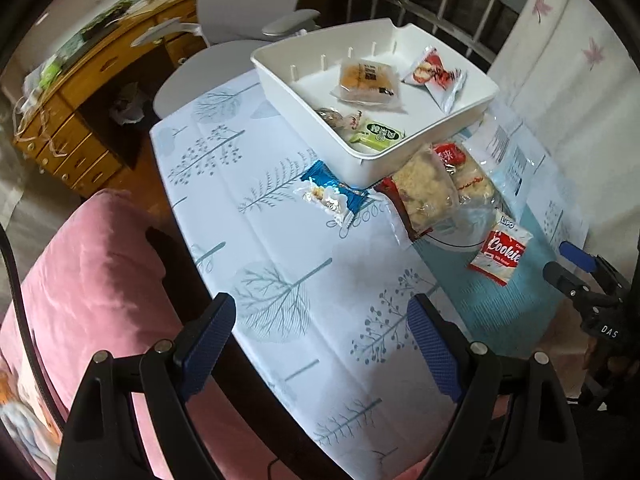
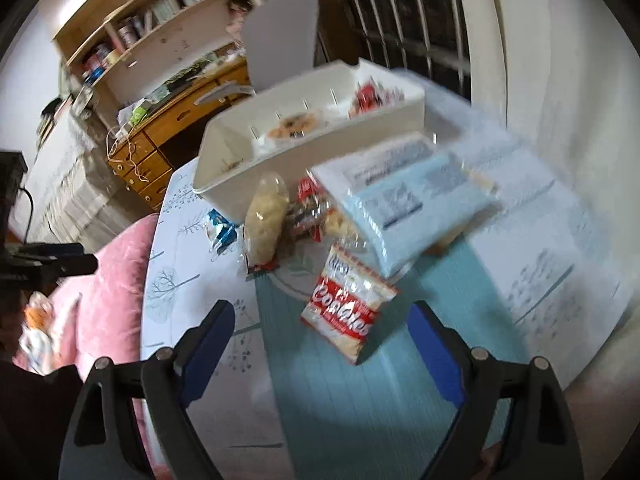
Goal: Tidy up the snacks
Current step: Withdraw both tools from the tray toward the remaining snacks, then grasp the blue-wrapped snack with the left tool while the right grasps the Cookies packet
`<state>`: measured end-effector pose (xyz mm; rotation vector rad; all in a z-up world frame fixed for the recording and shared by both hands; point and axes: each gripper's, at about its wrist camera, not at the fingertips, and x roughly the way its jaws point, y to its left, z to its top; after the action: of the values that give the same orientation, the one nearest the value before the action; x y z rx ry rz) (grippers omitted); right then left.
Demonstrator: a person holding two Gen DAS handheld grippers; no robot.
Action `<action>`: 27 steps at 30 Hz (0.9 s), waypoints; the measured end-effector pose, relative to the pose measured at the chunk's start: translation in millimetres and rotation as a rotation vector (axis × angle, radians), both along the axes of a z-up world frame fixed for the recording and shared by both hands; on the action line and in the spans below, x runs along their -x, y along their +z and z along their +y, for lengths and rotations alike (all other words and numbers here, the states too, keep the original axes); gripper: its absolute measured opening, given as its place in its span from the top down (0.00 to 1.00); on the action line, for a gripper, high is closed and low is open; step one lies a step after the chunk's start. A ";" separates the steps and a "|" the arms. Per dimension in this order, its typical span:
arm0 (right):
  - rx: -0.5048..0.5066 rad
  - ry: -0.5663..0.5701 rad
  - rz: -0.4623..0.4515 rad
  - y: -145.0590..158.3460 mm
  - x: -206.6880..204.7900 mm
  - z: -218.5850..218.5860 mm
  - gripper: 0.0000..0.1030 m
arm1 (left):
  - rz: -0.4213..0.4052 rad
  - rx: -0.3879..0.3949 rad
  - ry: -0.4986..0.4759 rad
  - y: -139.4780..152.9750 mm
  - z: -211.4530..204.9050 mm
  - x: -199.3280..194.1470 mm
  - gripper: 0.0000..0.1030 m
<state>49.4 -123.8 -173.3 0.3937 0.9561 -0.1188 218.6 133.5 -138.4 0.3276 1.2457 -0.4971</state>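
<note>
Presently on the tree-print tablecloth [image 1: 280, 248]: white tray [image 1: 304, 120] holding a cake packet [image 1: 366, 80], a red-and-white sachet [image 1: 434, 74] and a green packet [image 1: 378, 136]. Just beside the tray: blue-wrapped snack [image 1: 332, 194], pile of clear-bagged biscuits [image 1: 432, 188], cookie packet [image 1: 502, 252]. Left gripper [image 1: 322, 348]: fingers spread wide, holding nothing. Right gripper [image 2: 322, 348]: likewise spread and unladen, near the cookie packet [image 2: 348, 312].

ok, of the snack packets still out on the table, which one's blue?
The blue-wrapped snack left of the white tray; the other loose packets are red, white or clear.
</note>
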 end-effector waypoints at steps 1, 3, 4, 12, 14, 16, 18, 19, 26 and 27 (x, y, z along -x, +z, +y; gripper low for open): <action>-0.020 -0.001 0.019 -4.9 -3.3 -1.1 0.14 | 0.006 -0.002 -0.015 -3.7 -4.1 -5.0 0.16; -0.030 0.008 0.046 -11.6 -8.6 -1.7 0.14 | 0.011 -0.007 -0.042 -10.7 -11.0 -12.4 0.16; -0.037 0.011 0.063 -15.5 -12.9 -2.5 0.14 | 0.011 -0.016 -0.057 -15.7 -15.3 -17.5 0.16; -0.093 -0.006 0.185 -43.5 -30.7 -12.1 0.14 | 0.005 -0.044 -0.185 -52.8 -45.7 -51.0 0.16; -0.104 -0.011 0.207 -49.4 -32.9 -13.5 0.14 | -0.008 -0.071 -0.226 -66.8 -53.7 -60.3 0.16; -0.111 -0.021 0.226 -53.9 -36.2 -15.8 0.14 | -0.015 -0.084 -0.253 -76.7 -59.3 -67.6 0.16; -0.128 -0.036 0.244 -58.1 -39.5 -17.6 0.14 | -0.021 -0.087 -0.277 -85.7 -64.4 -73.9 0.16; -0.134 -0.042 0.254 -59.6 -40.6 -18.0 0.14 | -0.027 -0.087 -0.289 -90.3 -67.0 -77.4 0.16; -0.193 -0.120 0.348 -76.9 -48.4 -24.9 0.14 | -0.043 -0.077 -0.359 -112.5 -78.6 -95.6 0.16; -0.195 -0.123 0.356 -78.1 -49.6 -25.1 0.14 | -0.038 -0.074 -0.362 -114.9 -79.5 -98.1 0.16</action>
<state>99.0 -148.9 -251.3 0.6252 1.2995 -0.2136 316.7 54.0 -253.3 0.6288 1.1741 -0.7514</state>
